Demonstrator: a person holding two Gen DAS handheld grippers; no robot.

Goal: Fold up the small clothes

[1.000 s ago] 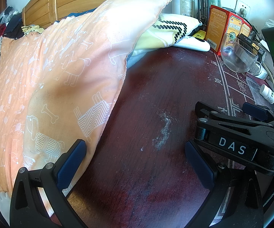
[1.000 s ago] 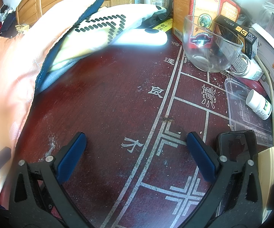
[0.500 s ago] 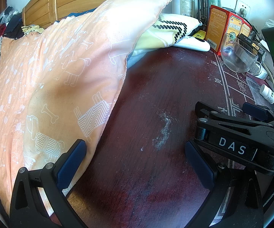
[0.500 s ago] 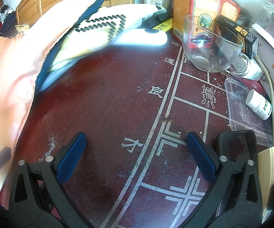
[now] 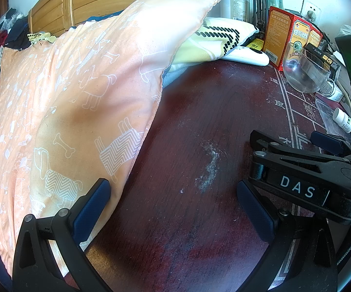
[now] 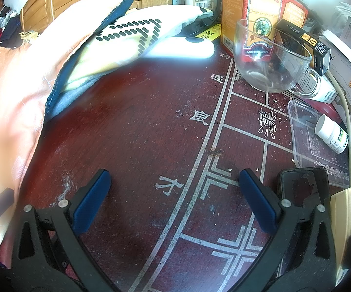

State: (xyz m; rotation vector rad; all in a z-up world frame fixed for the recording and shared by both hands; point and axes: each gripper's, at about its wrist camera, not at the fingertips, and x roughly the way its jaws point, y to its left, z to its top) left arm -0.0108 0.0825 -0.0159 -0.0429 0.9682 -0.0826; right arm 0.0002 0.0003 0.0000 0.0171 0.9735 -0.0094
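- Orange dog-print cloth (image 5: 83, 102) drapes over the worktop's (image 5: 194, 126) left edge, beside bare dark wood.
- Left tool (image 5: 173, 209) and right tool (image 6: 175, 199) both gape wide, empty.
- "DAS" marks the right tool.

Spread right tongs (image 6: 175, 202) above bare red table (image 6: 131, 131), glass cup (image 6: 270, 58) beyond.

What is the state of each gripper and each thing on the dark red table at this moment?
Left gripper: open, holding nothing.
Right gripper: open, holding nothing.
Orange pillow with white dog print: propped on the table edge.
Yellow cloth with black dashes: bunched, not folded.
Clear glass mug: upright, nearly empty.
Small white pill bottle: lying on its side, capped.
Black phone: lying flat, screen dark.
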